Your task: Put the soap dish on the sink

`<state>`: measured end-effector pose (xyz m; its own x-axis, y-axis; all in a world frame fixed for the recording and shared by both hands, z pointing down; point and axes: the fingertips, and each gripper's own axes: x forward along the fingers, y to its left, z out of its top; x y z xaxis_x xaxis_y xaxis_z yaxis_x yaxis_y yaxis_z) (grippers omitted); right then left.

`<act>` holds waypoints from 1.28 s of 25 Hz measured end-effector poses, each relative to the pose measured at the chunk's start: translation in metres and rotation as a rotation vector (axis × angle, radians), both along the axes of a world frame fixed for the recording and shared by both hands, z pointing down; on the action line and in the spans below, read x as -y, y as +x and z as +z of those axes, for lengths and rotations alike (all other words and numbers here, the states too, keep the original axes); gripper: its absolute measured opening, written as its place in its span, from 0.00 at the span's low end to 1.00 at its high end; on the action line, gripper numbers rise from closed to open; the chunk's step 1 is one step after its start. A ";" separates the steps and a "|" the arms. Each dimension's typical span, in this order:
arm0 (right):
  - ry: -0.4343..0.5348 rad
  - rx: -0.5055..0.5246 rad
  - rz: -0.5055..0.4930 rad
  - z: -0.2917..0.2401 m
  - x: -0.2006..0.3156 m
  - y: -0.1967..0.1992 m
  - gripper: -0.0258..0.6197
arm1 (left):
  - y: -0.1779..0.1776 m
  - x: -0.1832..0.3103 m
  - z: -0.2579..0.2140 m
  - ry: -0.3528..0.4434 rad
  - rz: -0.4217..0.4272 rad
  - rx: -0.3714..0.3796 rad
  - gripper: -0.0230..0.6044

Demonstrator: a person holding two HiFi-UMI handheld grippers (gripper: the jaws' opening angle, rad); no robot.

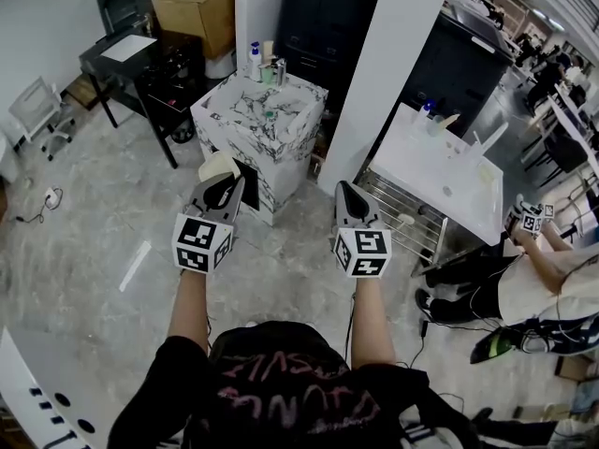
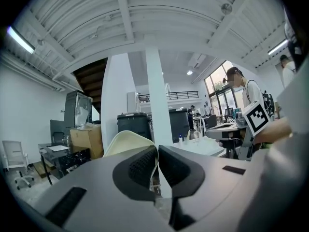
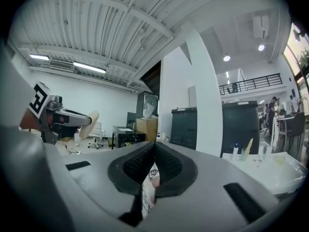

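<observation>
Head view: a marble-patterned sink (image 1: 290, 148) is seen ahead of the person, with a basin sunk into its top. A small greenish object lies in the basin, too small to be identified. A white pump bottle (image 1: 255, 62) and a few other containers are stood along the sink's back edge. To the right a white table (image 1: 440, 171) with a raised rim is seen, with a blue-capped bottle (image 1: 428, 110) at its far corner. A cardboard box (image 1: 198, 9) is set behind the sink to the left, and something pale shows at its top.

The soap dish (image 1: 215, 166) is held in the air on the near side of the sink, apart from it, by the left gripper (image 1: 225, 183). The dish is pale cream and thin-walled – a shallow curved shell with a rounded outline. In the left gripper view the jaws are seen pressed onto its thin edge, and the rest of the dish rises up and to the left above the left jaw. In the right gripper view it is seen as a cream oval at the tip of the left gripper.

The right gripper (image 1: 344, 191) is held level beside the left one – its jaws are closed together, and nothing is clamped between them.
</observation>
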<state>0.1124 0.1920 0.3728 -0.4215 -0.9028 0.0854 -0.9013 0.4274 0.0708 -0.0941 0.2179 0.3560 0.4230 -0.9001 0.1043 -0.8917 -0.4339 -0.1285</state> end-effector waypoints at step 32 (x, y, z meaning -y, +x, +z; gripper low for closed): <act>-0.004 -0.058 0.056 0.030 0.061 -0.019 0.06 | -0.020 0.066 0.039 -0.040 0.087 0.046 0.09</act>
